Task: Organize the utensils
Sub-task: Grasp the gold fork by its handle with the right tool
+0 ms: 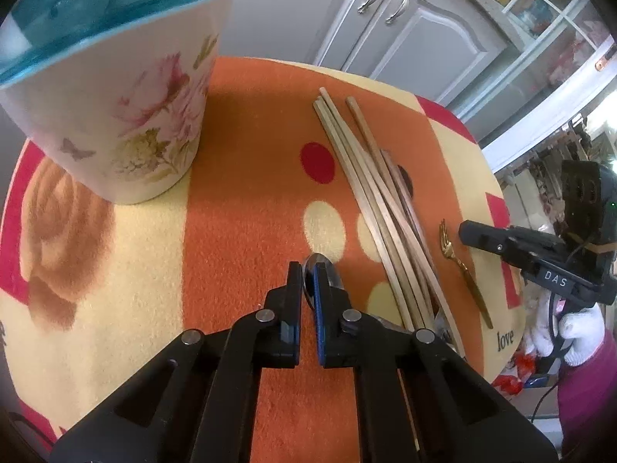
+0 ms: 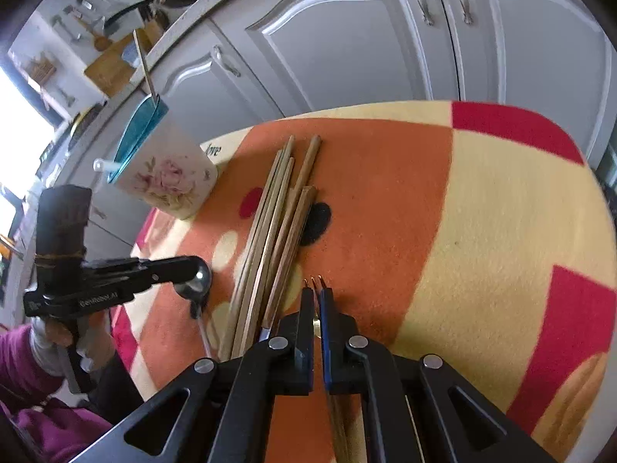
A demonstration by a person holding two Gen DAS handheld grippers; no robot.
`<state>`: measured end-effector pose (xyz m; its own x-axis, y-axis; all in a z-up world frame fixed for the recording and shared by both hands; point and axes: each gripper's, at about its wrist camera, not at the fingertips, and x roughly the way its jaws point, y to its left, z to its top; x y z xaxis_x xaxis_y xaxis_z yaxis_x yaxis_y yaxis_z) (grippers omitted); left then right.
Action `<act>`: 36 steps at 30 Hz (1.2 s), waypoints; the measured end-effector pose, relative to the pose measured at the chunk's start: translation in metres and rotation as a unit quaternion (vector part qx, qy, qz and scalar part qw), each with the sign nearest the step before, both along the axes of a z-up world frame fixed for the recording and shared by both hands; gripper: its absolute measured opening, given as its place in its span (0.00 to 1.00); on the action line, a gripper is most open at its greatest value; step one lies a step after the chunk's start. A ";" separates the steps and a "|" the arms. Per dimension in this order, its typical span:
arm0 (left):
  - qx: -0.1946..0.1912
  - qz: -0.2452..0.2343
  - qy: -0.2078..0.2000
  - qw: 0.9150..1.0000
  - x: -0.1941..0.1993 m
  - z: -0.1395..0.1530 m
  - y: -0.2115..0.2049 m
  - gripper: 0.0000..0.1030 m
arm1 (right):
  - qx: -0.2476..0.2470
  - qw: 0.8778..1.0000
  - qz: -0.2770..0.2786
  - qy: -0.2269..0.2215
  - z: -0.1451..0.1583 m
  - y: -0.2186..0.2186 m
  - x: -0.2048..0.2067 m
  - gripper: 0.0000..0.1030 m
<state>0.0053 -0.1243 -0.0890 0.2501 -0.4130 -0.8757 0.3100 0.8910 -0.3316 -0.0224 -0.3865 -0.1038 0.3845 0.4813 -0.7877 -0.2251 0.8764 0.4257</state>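
A floral cup with a blue rim (image 1: 127,115) stands at the far left of the cloth; it also shows in the right wrist view (image 2: 166,177), with one chopstick in it. Several wooden chopsticks (image 1: 381,212) lie in a loose bundle mid-table, also in the right wrist view (image 2: 277,231). My left gripper (image 1: 307,270) is shut on a steel spoon (image 1: 318,266), its bowl showing in the right wrist view (image 2: 198,283). My right gripper (image 2: 317,297) is shut on a small gold fork (image 2: 316,282), which shows in the left wrist view (image 1: 462,270) beside the chopsticks.
The table carries an orange, yellow and red cloth (image 2: 482,231). Grey cabinet doors (image 2: 347,38) stand behind it. The table edge (image 1: 513,254) runs close to the right gripper.
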 end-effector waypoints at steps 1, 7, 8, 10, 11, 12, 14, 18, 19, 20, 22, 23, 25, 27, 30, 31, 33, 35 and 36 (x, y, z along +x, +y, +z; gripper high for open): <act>-0.001 0.000 0.003 1.000 0.000 -0.001 -0.001 0.04 | -0.002 1.000 0.003 0.005 -0.001 0.001 0.001 0.04; -0.013 0.001 0.017 1.000 0.000 -0.006 0.005 0.04 | -0.007 0.999 0.036 0.008 -0.006 0.005 0.010 0.20; -0.013 0.001 0.018 1.000 0.000 -0.007 0.005 0.04 | -0.009 0.999 0.046 0.011 -0.008 0.007 0.014 0.20; -0.012 -0.001 0.020 1.000 0.001 -0.007 0.004 0.04 | -0.019 0.998 0.067 0.012 -0.012 0.012 0.019 0.20; -0.010 -0.004 0.022 1.000 0.001 -0.008 0.003 0.08 | -0.025 0.996 0.080 0.010 -0.013 0.015 0.021 0.20; -0.012 -0.007 0.024 1.000 0.002 -0.009 0.002 0.15 | -0.026 0.996 0.089 0.003 -0.013 0.017 0.023 0.20; -0.024 -0.013 0.024 0.999 0.002 -0.009 0.001 0.22 | -0.034 0.995 0.098 0.003 -0.012 0.019 0.024 0.14; -0.013 -0.029 0.017 0.999 0.001 -0.007 -0.006 0.23 | -0.041 0.995 0.095 0.003 -0.009 0.015 0.020 0.13; -0.010 -0.034 0.016 0.999 0.001 -0.007 -0.007 0.22 | -0.040 0.995 0.088 0.001 -0.008 0.011 0.017 0.13; 0.000 -0.041 0.012 0.999 0.000 -0.006 -0.008 0.09 | -0.037 0.996 0.080 -0.001 -0.005 0.008 0.014 0.13; 0.001 -0.051 0.011 0.999 -0.002 -0.006 -0.010 0.07 | -0.028 0.998 0.059 -0.010 0.002 -0.001 0.007 0.13; 0.000 -0.053 0.008 0.999 -0.004 -0.005 -0.010 0.06 | -0.024 0.998 0.047 -0.016 0.007 -0.005 0.003 0.13; -0.001 -0.056 0.003 0.998 -0.007 -0.001 -0.009 0.05 | -0.029 0.999 0.023 -0.026 0.015 -0.011 -0.002 0.13; -0.002 -0.054 -0.003 0.999 -0.009 0.004 -0.009 0.04 | -0.034 0.999 0.005 -0.030 0.018 -0.014 -0.006 0.13; -0.004 -0.049 -0.009 0.999 -0.009 0.010 -0.007 0.03 | -0.041 0.999 -0.027 -0.021 0.013 -0.015 -0.005 0.13; -0.004 -0.047 -0.010 0.999 -0.009 0.012 -0.007 0.03 | -0.037 0.998 -0.041 -0.013 0.010 -0.017 -0.003 0.13; -0.006 -0.045 -0.009 0.999 -0.010 0.015 -0.004 0.03 | -0.018 0.997 -0.077 0.005 0.004 -0.023 0.003 0.13; -0.006 -0.041 -0.015 0.999 -0.012 0.021 0.000 0.02 | -0.009 0.993 -0.120 0.016 0.000 -0.029 0.009 0.13; -0.009 -0.041 -0.017 0.999 -0.013 0.024 0.002 0.02 | -0.003 0.990 -0.137 0.018 -0.002 -0.032 0.011 0.13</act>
